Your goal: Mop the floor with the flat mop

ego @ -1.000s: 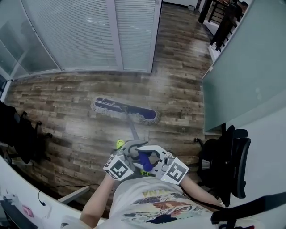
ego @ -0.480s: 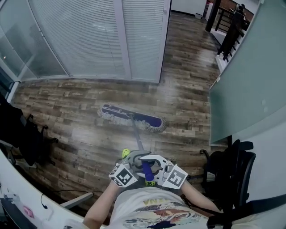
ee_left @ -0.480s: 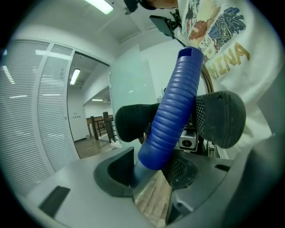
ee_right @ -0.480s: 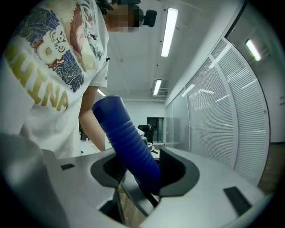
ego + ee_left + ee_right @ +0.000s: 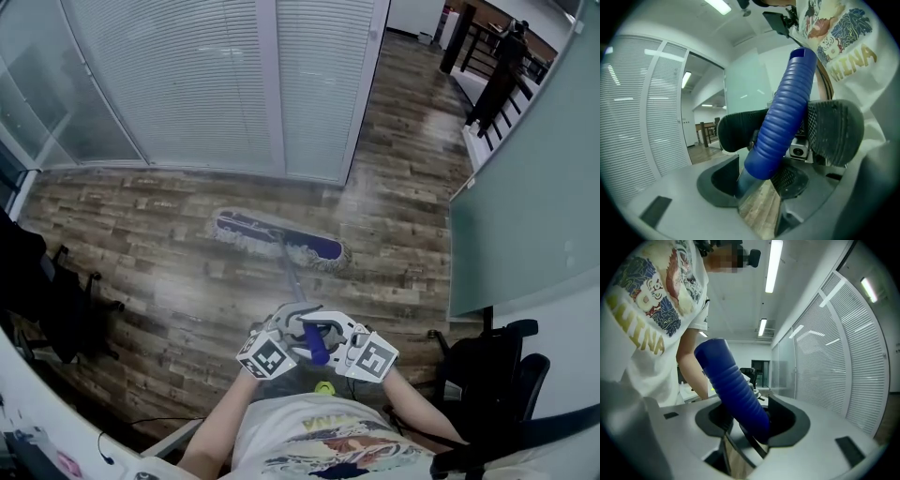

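Mop head [image 5: 279,238] nearer blinds [image 5: 187,84]; left tool [image 5: 292,319], right tool [image 5: 330,330] pinch blue handle [image 5: 317,345]; right jaws just widened.

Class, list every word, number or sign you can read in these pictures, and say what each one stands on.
"HINA": yellow letters, cut off at the start, on the person's white printed T-shirt.
Smaller print inside the T-shirt's coloured picture: too blurred to read.
Black-and-white square markers on the cubes: coded patterns, no letters or numbers.
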`<state>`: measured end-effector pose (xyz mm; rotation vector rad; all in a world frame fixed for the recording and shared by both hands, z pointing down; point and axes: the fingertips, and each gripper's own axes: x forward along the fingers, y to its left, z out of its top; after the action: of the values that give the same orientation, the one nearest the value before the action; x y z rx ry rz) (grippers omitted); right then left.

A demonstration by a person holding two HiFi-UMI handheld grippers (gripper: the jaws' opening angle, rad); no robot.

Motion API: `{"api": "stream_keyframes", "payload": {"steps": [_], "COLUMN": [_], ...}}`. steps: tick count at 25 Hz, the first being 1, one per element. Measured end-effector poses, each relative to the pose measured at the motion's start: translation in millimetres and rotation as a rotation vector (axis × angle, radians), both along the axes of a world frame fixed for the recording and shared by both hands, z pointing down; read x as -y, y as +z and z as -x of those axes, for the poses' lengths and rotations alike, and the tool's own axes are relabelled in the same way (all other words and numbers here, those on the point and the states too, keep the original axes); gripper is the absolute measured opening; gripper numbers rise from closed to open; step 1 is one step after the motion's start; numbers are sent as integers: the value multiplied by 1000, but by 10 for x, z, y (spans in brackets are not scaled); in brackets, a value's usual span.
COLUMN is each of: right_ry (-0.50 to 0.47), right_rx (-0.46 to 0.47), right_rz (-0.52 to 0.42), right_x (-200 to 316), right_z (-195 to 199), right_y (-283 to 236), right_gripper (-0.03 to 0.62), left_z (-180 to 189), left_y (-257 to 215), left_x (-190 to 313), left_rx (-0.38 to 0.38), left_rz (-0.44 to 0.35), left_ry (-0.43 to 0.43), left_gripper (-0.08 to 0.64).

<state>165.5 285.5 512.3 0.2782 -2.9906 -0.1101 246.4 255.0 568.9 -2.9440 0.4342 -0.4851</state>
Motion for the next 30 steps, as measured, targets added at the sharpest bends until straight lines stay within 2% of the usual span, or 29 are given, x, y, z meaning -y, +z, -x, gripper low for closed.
{"api": "stream_keyframes", "payload": {"steps": [4,8,11,15,20,24,28,30], "right_ry": [43,95,123,117,111,76,45,53], "right_rx": [4,80,103,94,201,166,103,117], "right_rz": [0,-8,-38,-35,-45,-36,-10,-3], "right_x": [754,1329,1671,1998,2596,3210,3873,4215], "right_z": [314,543,672,798,813,781,700,642], "right_y": [-111,-246,-286,-290,-418,-306,-119,-86], "right_gripper": [199,200,199,199,199,199,198,198], "left_z": [302,528,635,765,785,782,712,654], "left_y": [-117,-191,-210,-234,-220,-189,-90,-42], "left_x": [702,1218,1526,1863,2469,3108,3790,4127], "left_rx": [-4,6,24,6,1,9,56,71], "left_rz": [-6,-49,-75,-79,-73,-61,-44,-32], "left_ry": [29,52,61,49,42,6,-19,-32], "left_gripper": [172,172,172,172,170,170,167,167]}}
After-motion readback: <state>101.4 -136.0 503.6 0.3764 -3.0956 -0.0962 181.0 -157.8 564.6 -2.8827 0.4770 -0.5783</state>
